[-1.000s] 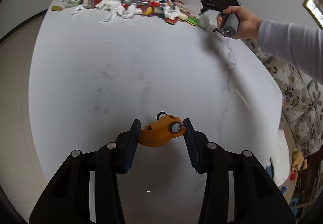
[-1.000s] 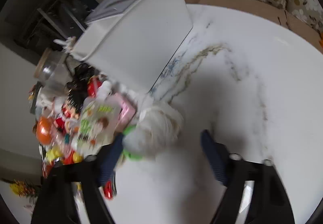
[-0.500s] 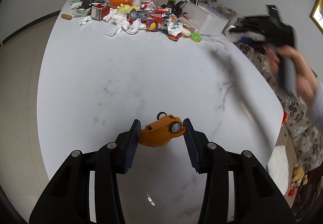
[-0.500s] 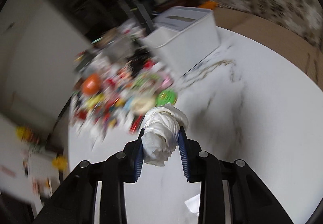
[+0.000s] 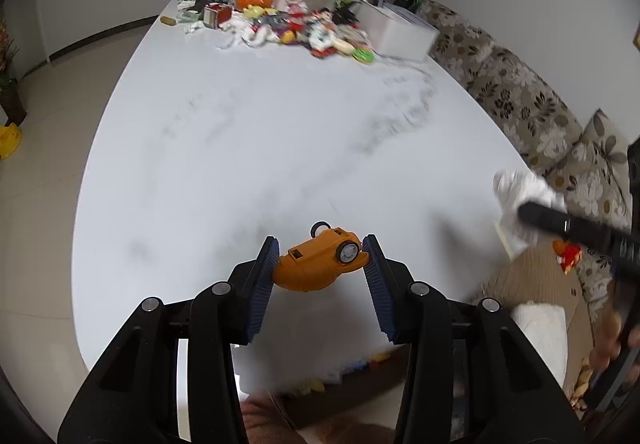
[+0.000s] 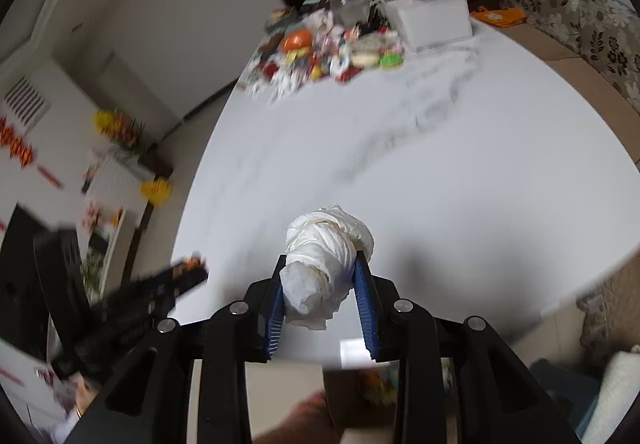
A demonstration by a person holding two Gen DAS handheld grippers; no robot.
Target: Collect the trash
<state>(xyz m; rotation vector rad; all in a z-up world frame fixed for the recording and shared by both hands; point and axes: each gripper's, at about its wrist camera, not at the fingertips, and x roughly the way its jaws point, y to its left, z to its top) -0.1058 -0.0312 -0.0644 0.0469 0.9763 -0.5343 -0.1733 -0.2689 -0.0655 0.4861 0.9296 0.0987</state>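
My left gripper [image 5: 320, 264] is shut on an orange toy car [image 5: 320, 262], held above the near end of the white marble table [image 5: 248, 148]. My right gripper [image 6: 320, 276] is shut on a crumpled white tissue wad [image 6: 326, 260], held above the table's near end. In the left wrist view the right gripper [image 5: 532, 212] and its tissue [image 5: 520, 190] show blurred at the table's right edge. A pile of mixed trash and toys [image 5: 288, 28] lies at the table's far end, and it also shows in the right wrist view [image 6: 324, 52].
A white box [image 5: 400, 32] stands beside the pile, and it also shows in the right wrist view [image 6: 432, 16]. A floral sofa [image 5: 532, 112] runs along the right side. A white bin [image 5: 540, 332] sits on the floor by the table's near right.
My right gripper closed on the tissue wad at the pile, lifted it and carried it back to the near end of the table. My left gripper kept its hold on the car.
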